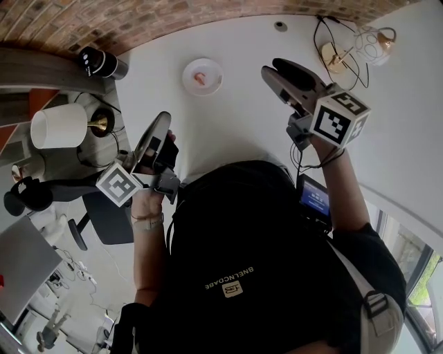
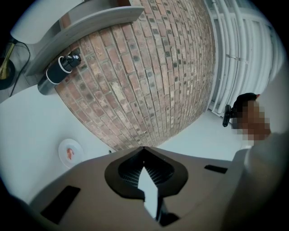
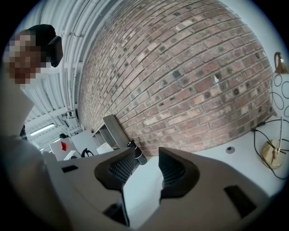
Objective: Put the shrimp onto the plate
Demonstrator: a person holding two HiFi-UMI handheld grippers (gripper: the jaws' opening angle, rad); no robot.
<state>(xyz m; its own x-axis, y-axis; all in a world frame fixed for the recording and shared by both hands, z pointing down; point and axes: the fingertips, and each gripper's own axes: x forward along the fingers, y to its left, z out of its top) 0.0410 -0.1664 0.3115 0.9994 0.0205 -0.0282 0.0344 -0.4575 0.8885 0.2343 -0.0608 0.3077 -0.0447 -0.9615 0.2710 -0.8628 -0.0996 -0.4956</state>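
Your left gripper [image 1: 163,119], clenched and empty, hangs left of the plate [image 1: 189,69]; right gripper [image 1: 271,68], released and empty, hangs right of it. Shrimp [image 1: 201,77] lies on plate.

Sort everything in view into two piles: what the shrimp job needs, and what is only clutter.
Job:
shrimp, already lying on the plate
left tool, shut and empty
right tool, open and empty

Clutter:
black cylinder by the brick wall
white-shaded lamp
brass lamp
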